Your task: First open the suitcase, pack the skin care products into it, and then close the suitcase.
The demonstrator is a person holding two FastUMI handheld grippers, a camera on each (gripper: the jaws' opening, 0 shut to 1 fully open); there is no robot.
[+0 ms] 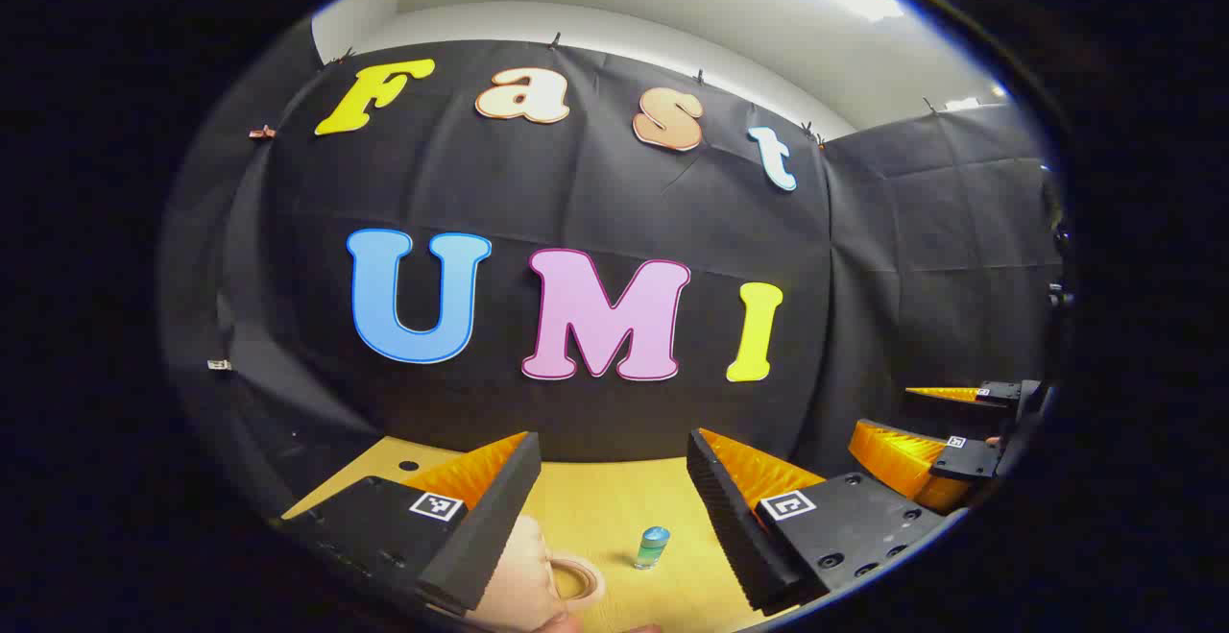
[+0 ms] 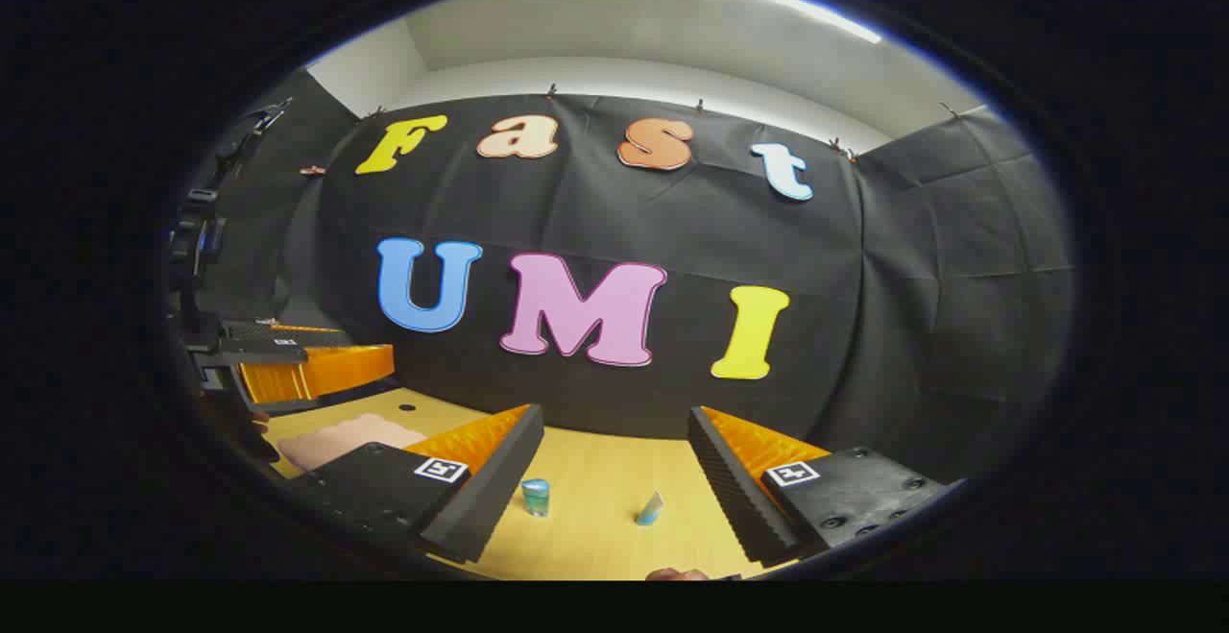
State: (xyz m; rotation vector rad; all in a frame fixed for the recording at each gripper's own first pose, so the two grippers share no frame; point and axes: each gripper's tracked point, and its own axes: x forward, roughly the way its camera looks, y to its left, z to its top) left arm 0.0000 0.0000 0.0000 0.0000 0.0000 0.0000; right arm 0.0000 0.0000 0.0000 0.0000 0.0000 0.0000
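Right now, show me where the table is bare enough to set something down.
Bare wood lies between the blue-capped jar and the small tube, and behind both up to the wall. It is crowded to the left, around the pink suitcase.

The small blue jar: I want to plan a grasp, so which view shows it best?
The left gripper view: the small blue jar stands unobstructed between that tool's fingers. In the right gripper view the jar sits smaller, right beside the tool's left finger.

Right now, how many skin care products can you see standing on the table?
2. In the right gripper view, a small blue jar stands near the left finger, and a pale blue tube stands to its right, on the wooden table. More may be hidden behind the fingers.
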